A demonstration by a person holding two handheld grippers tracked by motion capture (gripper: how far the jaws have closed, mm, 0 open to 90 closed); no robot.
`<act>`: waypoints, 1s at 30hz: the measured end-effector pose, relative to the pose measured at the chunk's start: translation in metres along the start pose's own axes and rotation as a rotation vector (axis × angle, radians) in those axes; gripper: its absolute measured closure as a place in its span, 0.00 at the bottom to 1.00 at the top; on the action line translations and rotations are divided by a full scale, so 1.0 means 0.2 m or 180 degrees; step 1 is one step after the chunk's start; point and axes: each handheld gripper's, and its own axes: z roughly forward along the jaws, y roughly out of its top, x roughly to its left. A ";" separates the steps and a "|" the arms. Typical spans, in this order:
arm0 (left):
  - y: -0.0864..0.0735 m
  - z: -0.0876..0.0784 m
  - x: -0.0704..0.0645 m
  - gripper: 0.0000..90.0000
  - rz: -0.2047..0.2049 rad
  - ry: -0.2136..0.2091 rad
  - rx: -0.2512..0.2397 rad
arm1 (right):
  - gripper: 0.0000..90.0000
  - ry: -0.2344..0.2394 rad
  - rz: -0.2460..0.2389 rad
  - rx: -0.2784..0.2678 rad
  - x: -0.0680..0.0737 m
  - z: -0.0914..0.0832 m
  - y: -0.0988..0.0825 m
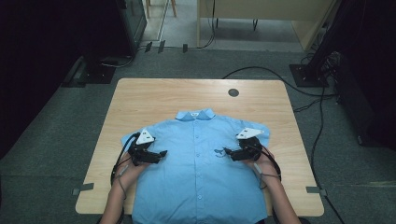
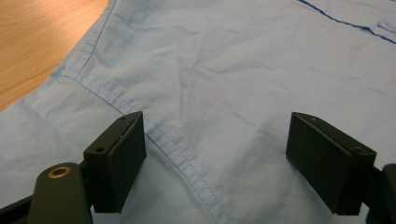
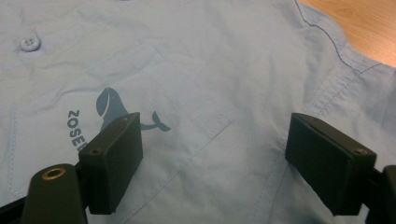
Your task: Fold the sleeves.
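A light-blue short-sleeved cotton shirt with a buttoned front (image 1: 198, 163) lies flat and face up on the pale wooden rectangular table (image 1: 140, 98), its collar pointing to 12 o'clock and its hem running off the table's near edge at 6 o'clock. The left gripper (image 1: 161, 153) hovers over the shirt's chest at about 9 o'clock from the button placket, its black jaws aimed inward toward 3 o'clock; the person's left forearm (image 1: 116, 196) comes up from 7 o'clock. In the left gripper view the jaws stand wide apart and released, with nothing between them, above plain blue cloth crossed by the stitched armhole seam (image 2: 182, 158) that runs from 10 o'clock to 5 o'clock, and a strip of bare table wood shows at 10 o'clock. The right gripper (image 1: 219, 152) sits opposite, at about 3 o'clock from the placket, its jaws aimed toward 9 o'clock, with the right forearm (image 1: 280, 196) entering from 5 o'clock. In the right gripper view its jaws are likewise spread and released, holding nothing, over the chest pocket that bears a dark-blue whale-shaped printed logo (image 3: 112, 105) with lettering beside it; the left jaw partly covers the print. A small round white button (image 3: 29, 43) shows at 10 o'clock in that view, and table wood at 1 o'clock. Whether either gripper's jaw tips touch the cloth cannot be told. A small round dark grommet (image 1: 233, 92) sits in the tabletop at 12 o'clock, well apart from the collar.
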 end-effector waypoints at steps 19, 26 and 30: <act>0.00 0.00 0.00 0.22 -0.0029 0.0020 -0.0002 | 0.20 0.0022 0.0005 0.0008 0.00 0.00 0.00; 0.00 0.00 0.00 0.22 -0.0026 0.0027 -0.0002 | 0.21 -0.0007 0.0029 0.0001 0.00 0.00 0.00; 0.00 0.00 0.00 0.22 -0.0028 0.0035 0.0000 | 0.22 -0.0019 0.0040 -0.0001 0.00 0.00 0.00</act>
